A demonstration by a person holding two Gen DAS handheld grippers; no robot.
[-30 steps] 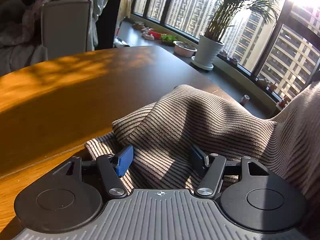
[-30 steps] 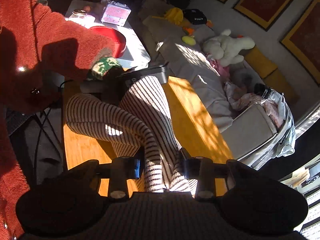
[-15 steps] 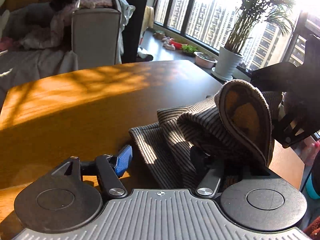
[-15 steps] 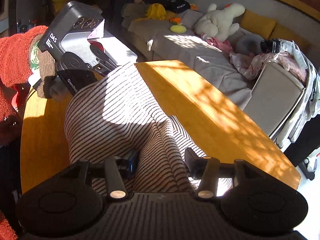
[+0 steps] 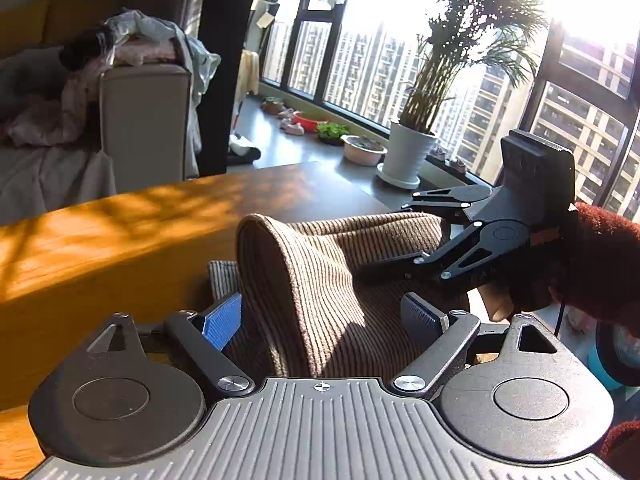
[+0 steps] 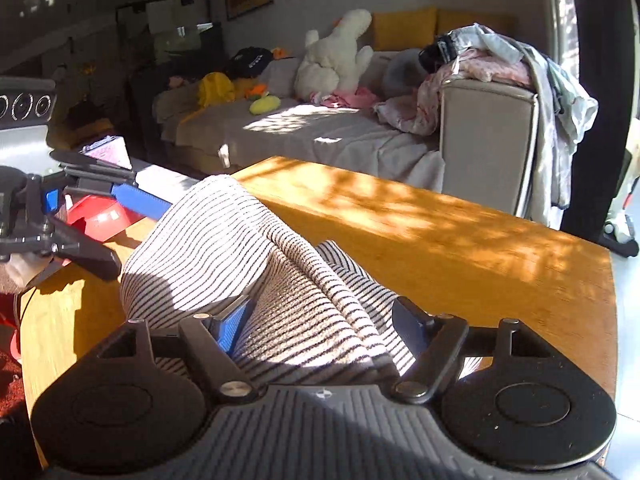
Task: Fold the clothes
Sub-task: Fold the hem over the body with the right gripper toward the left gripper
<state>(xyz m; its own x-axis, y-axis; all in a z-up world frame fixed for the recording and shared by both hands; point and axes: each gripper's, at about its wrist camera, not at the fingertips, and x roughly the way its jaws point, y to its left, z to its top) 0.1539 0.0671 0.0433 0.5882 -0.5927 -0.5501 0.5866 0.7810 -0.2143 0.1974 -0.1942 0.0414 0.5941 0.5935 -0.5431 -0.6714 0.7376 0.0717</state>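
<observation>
A brown-and-cream striped knit garment (image 5: 328, 280) lies bunched on the wooden table (image 5: 100, 240); it also shows in the right wrist view (image 6: 224, 248). My left gripper (image 5: 324, 320) is open, its blue pads (image 5: 222, 320) standing either side of a raised fold of the knit. My right gripper (image 6: 324, 328) is open too, with the cloth lying between its fingers (image 6: 232, 326). In the left wrist view the right gripper (image 5: 472, 240) sits over the far end of the garment. In the right wrist view the left gripper (image 6: 80, 208) is at the garment's left end.
A sofa (image 6: 320, 132) with a white plush toy (image 6: 336, 60) and piled clothes stands beyond the table. A potted plant (image 5: 412, 152) stands by the window. A red bowl (image 6: 96, 216) sits left of the table (image 6: 440, 232).
Both grippers have opened and let the garment down; it was held up and now lies folded over on the table. Both cameras have swung toward level.
</observation>
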